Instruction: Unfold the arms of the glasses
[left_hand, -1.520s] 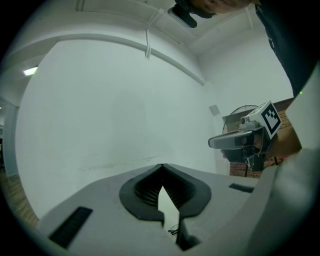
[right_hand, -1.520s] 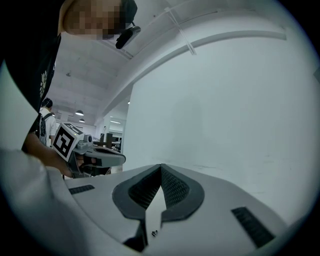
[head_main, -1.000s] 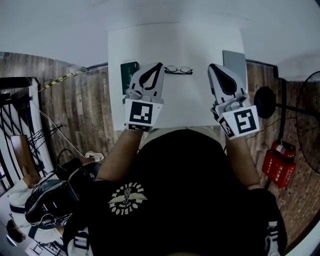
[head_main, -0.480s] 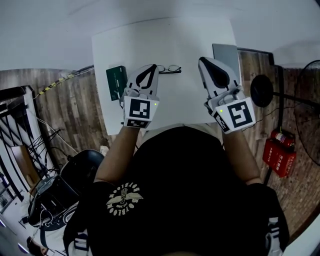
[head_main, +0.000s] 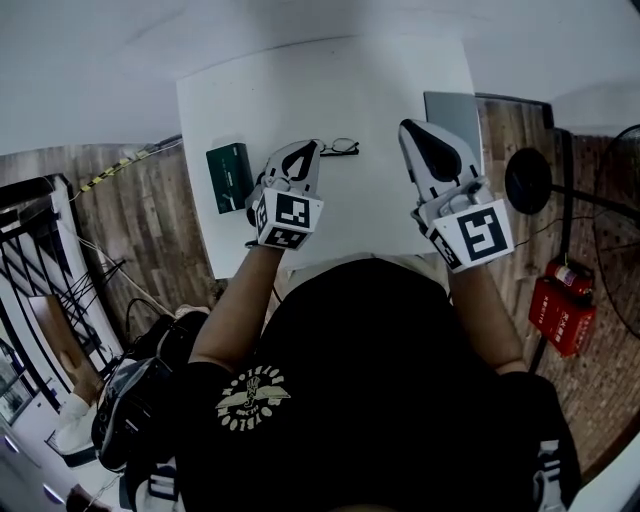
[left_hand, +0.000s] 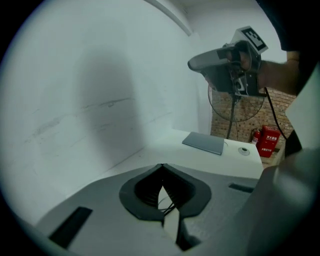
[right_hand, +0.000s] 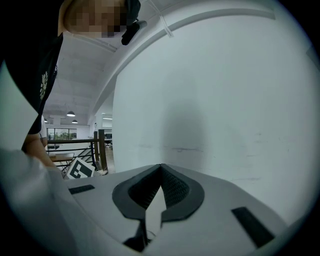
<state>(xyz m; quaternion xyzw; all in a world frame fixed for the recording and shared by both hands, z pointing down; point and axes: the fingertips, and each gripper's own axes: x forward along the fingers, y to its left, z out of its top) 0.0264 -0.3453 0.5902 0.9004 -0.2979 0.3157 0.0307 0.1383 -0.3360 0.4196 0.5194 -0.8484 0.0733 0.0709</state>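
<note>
**Glasses on table, both grippers closed**

Thin black-framed glasses (head_main: 342, 148) lie mid-table on the white table (head_main: 380, 80), arms folded.
Left gripper (head_main: 310, 147) is just at their 9 o'clock, tips together, nothing gripped.
Right gripper (head_main: 408, 128) is at 3 o'clock, apart, closed and empty.
Dark green rectangular case (head_main: 230, 176) is at 8 o'clock, closed, contents unseen.

White counter against a white wall, wood floor on both sides.
On the counter (head_main: 330, 90) a dark green case (head_main: 230, 176) lies near the left edge, and a flat grey pad (head_main: 462, 112) lies at the far right corner, well apart from it. Off the right side stand a fan (left_hand: 227, 109) and red fire extinguishers (head_main: 560, 318) on the plank floor (head_main: 140, 230). A black railing (head_main: 30, 260) runs along the left, and a yellow-and-black strip (head_main: 115, 168) crosses the floor near it.
</note>
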